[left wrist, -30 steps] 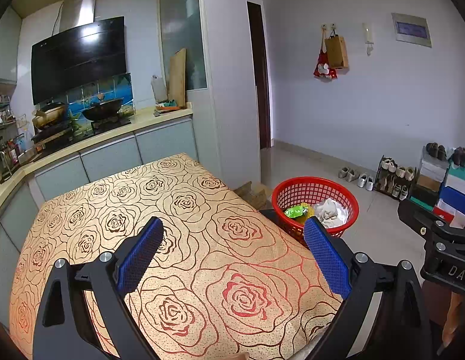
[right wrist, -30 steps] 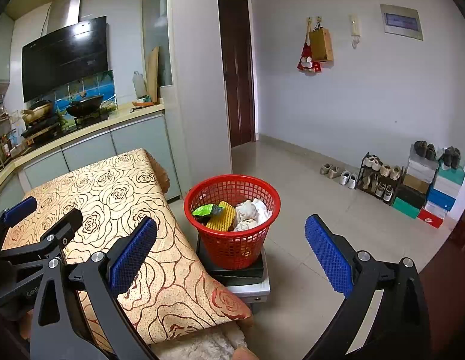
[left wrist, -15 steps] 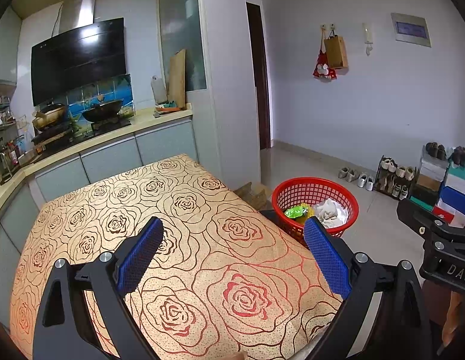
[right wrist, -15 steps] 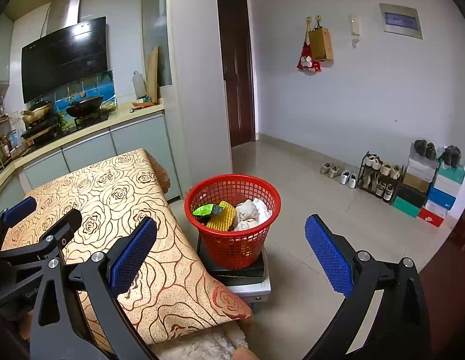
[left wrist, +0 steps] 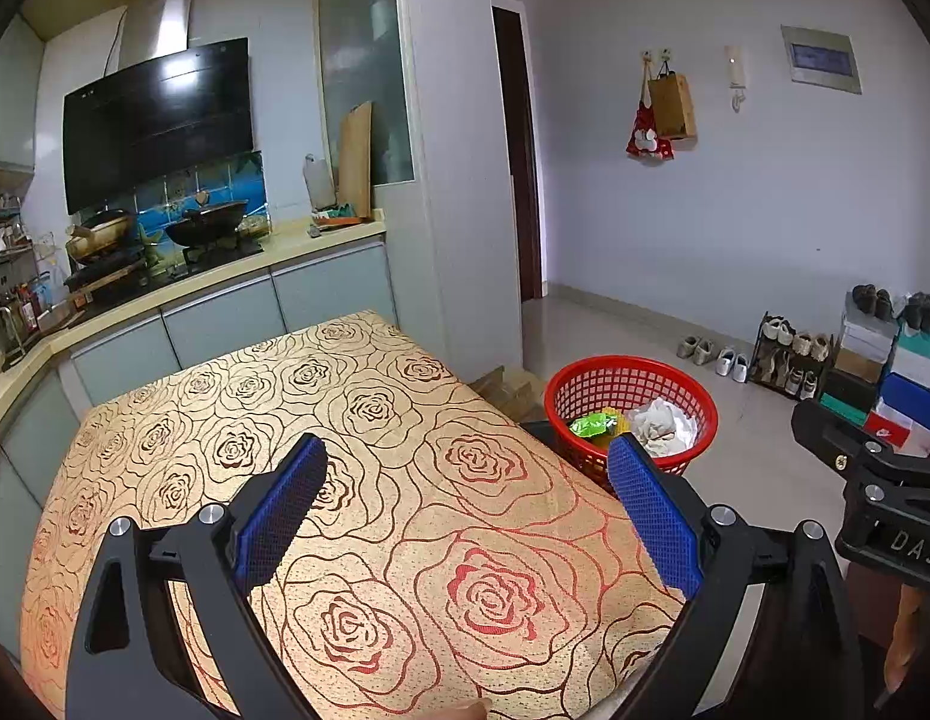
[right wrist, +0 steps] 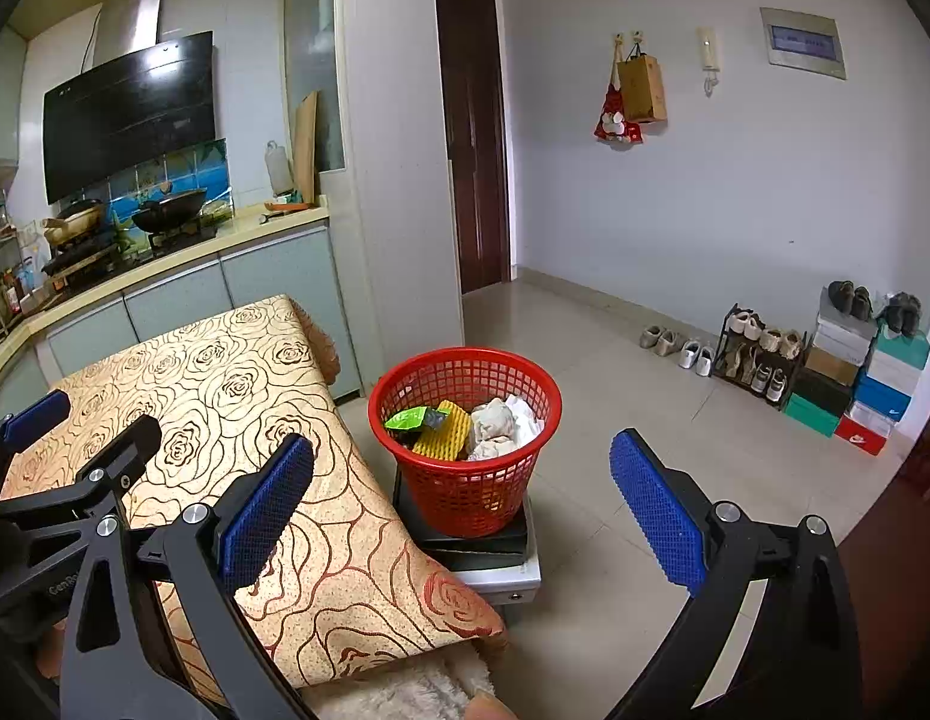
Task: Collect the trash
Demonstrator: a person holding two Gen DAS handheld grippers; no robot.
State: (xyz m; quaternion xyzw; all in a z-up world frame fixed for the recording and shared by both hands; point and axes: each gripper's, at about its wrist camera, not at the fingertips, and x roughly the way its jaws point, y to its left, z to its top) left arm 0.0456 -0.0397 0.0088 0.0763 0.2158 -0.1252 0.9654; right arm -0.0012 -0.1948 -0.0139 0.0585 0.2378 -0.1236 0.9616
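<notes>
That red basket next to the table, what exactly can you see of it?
The red basket is round, looks like plastic, with open lattice walls and a solid rim, narrowing toward its base. It stands upright beside the cloth-covered table, on a dark flat block that rests on a low grey platform on the floor. Inside lie a green wrapper, a yellow ridged piece and crumpled white paper, filling it partway. Neither pair of tongs touches it.

One basket (right wrist: 465,420); one green wrapper (right wrist: 405,418); one yellow sponge (right wrist: 444,429); one table (left wrist: 369,480); two woks (right wrist: 165,208); two hanging bags (right wrist: 642,90); one shoe rack (right wrist: 756,354).
</notes>
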